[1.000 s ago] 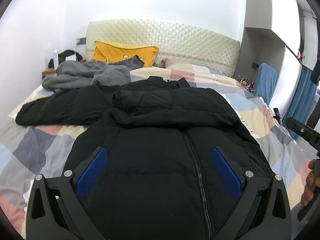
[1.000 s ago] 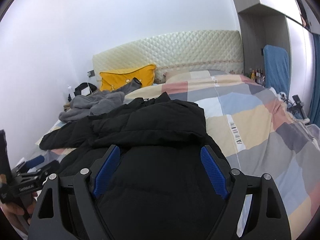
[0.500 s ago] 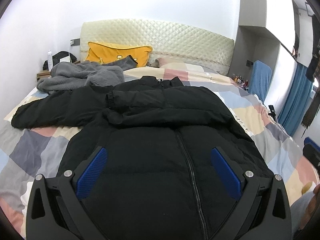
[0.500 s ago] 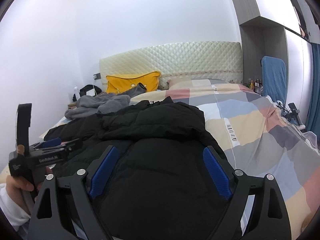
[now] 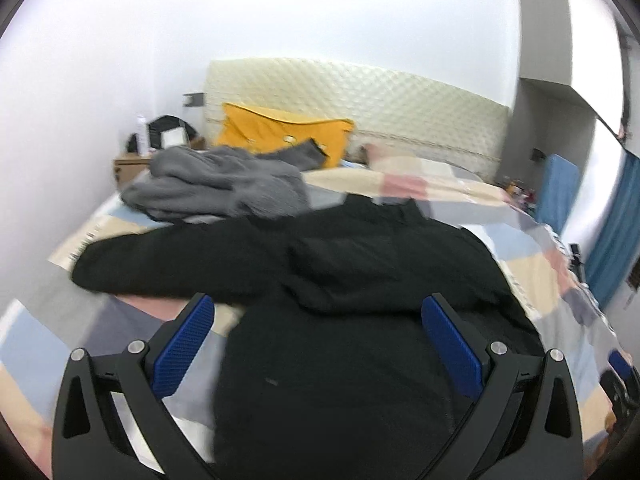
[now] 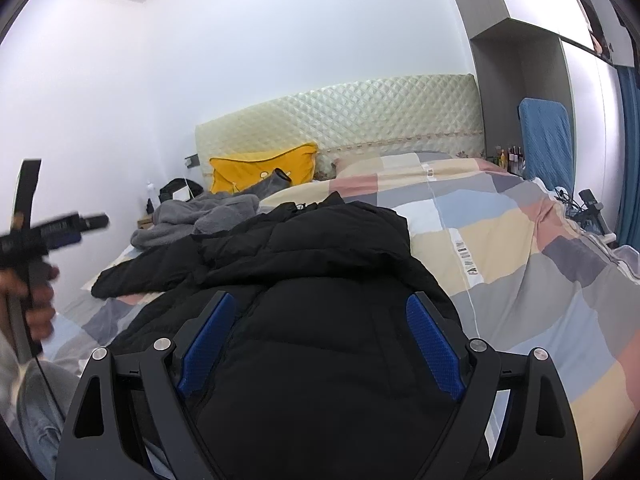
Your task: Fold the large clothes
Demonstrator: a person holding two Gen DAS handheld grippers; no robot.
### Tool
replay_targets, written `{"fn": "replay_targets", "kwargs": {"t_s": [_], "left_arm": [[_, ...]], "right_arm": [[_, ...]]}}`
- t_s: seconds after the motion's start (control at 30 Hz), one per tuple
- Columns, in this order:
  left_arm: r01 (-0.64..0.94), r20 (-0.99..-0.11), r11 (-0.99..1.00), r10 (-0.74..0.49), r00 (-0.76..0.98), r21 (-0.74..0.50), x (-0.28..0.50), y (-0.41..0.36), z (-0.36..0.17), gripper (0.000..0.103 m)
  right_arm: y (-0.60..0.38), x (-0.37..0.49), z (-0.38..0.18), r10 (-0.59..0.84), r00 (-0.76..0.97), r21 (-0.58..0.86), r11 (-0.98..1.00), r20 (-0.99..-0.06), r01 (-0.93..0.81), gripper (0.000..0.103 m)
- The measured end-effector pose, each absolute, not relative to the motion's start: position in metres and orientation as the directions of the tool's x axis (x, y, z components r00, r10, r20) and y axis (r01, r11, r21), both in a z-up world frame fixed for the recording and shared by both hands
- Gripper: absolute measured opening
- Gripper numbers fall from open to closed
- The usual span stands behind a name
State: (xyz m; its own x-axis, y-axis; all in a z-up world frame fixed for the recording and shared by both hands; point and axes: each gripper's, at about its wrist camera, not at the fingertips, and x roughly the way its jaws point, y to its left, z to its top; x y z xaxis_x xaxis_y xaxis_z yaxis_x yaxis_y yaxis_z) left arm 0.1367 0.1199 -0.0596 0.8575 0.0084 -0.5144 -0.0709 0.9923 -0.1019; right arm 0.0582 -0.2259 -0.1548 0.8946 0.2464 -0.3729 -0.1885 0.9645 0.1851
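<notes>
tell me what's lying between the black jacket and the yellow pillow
A crumpled grey garment lies between the jacket and the pillow, overlapping the pillow's lower edge; both views show it.

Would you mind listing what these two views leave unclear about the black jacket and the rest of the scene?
- Black jacket hem: hidden in both views by each gripper's own body at the bottom edge.
- Jacket zip: lost to motion blur in the left wrist view.
- Left gripper: blurred in the right wrist view.
- Bottles beside the bed: too small to identify.
</notes>
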Motion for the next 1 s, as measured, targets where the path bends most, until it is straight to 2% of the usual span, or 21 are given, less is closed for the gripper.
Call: {"fn": "replay_targets", "kwargs": {"t_s": [0.13,0.23,0.33,0.4,0.63,0.83,1.0], "left_arm": [[-0.145,-0.539,0.984,0.066,0.839,-0.104,0.152,0.172,-0.036,0.103],[-0.244,-0.561,0.97,0.214,0.8,0.022,0.175,0.202,-0.033,0.103],[-0.267,-0.593,0.963,0.241,0.768,0.046,0.198,0.239,-0.037,0.103],[-0.292,-0.608,0.956,0.235,0.758,0.007,0.207,0.266,-0.04,0.103],[-0.42,-0.693,0.874,0.143,0.706,-0.247,0.243,0.356,-0.066,0.103],[-0.496,-0.722,0.819,0.155,0.674,-0.287,0.266,0.415,-0.106,0.103],[-0.55,-0.753,0.74,0.089,0.652,-0.388,0.268,0.465,-0.16,0.103]], "right_arm": [[-0.225,0.055,-0.155,0.242,0.897,0.181,0.966,-0.37,-0.186,0.088],[-0.224,0.053,-0.155,0.241,0.898,0.181,0.966,-0.368,-0.185,0.088],[-0.222,0.05,-0.155,0.228,0.903,0.168,0.97,-0.363,-0.177,0.089],[-0.221,0.049,-0.155,0.227,0.904,0.169,0.97,-0.362,-0.176,0.089],[-0.213,0.063,-0.16,0.247,0.891,0.171,0.966,-0.382,-0.195,0.096],[-0.202,0.076,-0.165,0.224,0.876,0.146,0.973,-0.427,-0.178,0.098],[-0.195,0.083,-0.167,0.192,0.867,0.136,0.98,-0.46,-0.144,0.098]]}}
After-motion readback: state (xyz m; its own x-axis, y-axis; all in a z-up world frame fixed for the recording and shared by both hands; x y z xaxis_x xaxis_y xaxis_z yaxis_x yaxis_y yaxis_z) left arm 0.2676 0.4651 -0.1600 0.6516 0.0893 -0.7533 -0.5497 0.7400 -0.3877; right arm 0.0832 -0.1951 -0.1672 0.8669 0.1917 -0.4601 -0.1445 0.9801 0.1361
